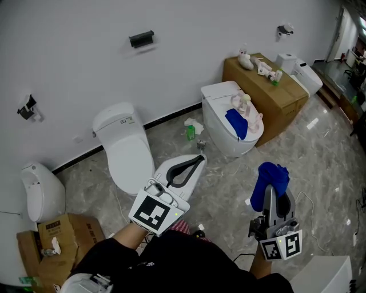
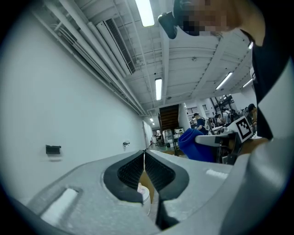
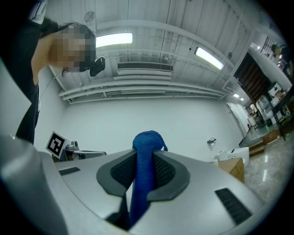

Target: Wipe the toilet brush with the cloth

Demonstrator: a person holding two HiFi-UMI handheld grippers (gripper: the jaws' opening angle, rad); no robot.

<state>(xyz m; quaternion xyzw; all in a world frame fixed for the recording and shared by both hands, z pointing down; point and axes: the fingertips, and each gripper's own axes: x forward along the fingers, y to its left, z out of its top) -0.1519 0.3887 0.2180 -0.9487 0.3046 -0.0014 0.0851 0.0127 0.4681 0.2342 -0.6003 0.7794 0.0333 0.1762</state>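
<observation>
Cloth [image 1: 271, 176] (blue, bunched) pinched in right gripper [image 1: 274, 196] jaws, left gripper [image 1: 198, 159] jaws closed, empty.

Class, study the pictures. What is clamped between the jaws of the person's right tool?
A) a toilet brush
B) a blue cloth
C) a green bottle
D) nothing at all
B: in the right gripper view the right tool has its jaws closed on a blue cloth, which sticks up past the tips.

I get bright, even light from ceiling strip lamps [image 2: 146, 11]. The polished floor [image 1: 326, 134] shows soft glare. Both gripper views bend and darken at their edges.
</observation>
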